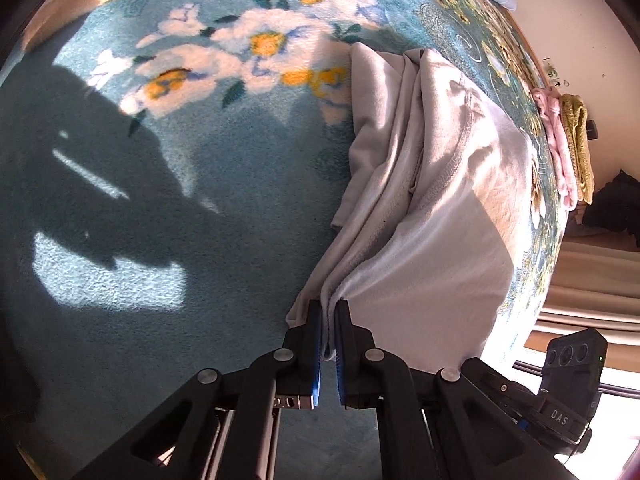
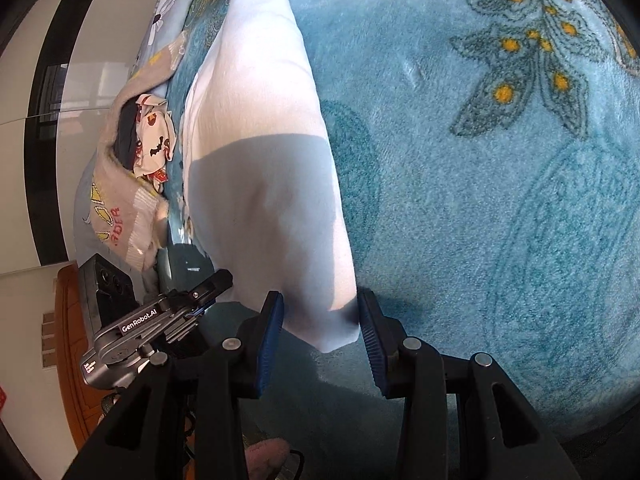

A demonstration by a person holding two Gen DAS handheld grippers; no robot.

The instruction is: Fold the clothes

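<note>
2 blue-padded fingers [image 1: 316,344] of the left gripper [image 1: 329,344] are seen pressed together on a bunched edge of the pale grey garment [image 1: 432,208], which is pinched between them and stretches away in long folds over the teal floral blanket [image 1: 168,184]. On the right gripper [image 2: 320,332], the fingers [image 2: 269,336] are held spread apart, and a folded corner of the same garment [image 2: 264,152] lies between them, apparently untouched by either pad. From there the cloth is laid as a long folded band across the blanket [image 2: 480,208], half in sunlight and half in shadow. Beyond the garment in the left wrist view, a pink cloth [image 1: 558,148] and a yellow cloth [image 1: 580,144] are stacked side by side at the blanket's edge. In the right wrist view, a heap of patterned clothes [image 2: 144,152] is seen beside the garment's far side, and the other gripper's body is visible near it.
</note>
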